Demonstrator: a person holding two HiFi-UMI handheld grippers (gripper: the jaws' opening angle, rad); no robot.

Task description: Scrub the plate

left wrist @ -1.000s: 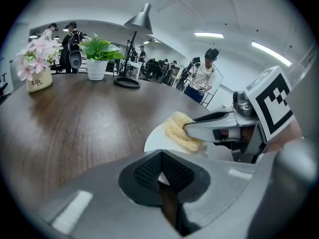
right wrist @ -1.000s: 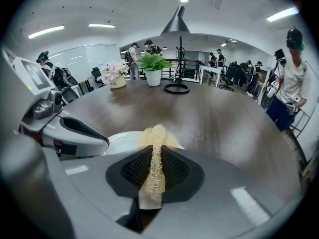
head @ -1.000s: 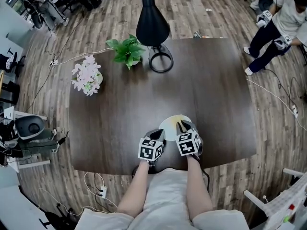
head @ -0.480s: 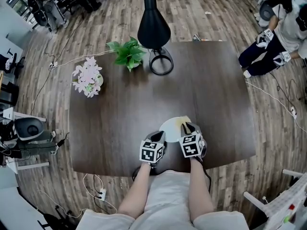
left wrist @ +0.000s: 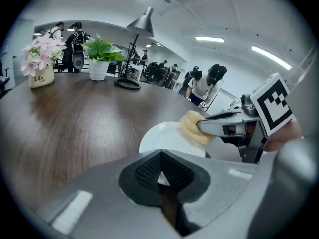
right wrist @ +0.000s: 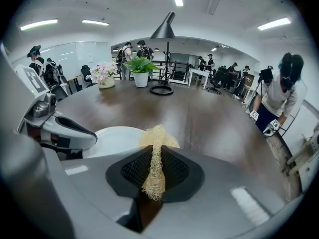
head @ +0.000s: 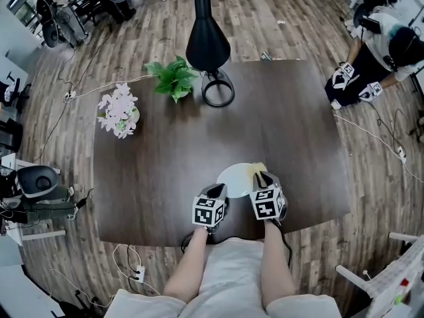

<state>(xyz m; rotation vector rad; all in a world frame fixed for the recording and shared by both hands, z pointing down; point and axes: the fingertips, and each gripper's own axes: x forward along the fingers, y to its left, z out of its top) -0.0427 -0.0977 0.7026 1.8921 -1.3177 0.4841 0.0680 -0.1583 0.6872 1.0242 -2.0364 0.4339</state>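
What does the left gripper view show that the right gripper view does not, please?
Only the left gripper view shows the left gripper shut on the plate rim, and the right gripper from outside. Only the right gripper view shows the yellow scrubber pinched between the right gripper's own pads. Both show the plate, scrubber, dark table, pink flowers, green plant and lamp.

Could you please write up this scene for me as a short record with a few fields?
surface: dark wooden table
target: white plate, near the table's front edge, before the person
left: left gripper shut on the plate's near rim
right: right gripper shut on a yellow scrubber, which lies over the plate's right rim
far side of table: black lamp, green plant, pink flowers
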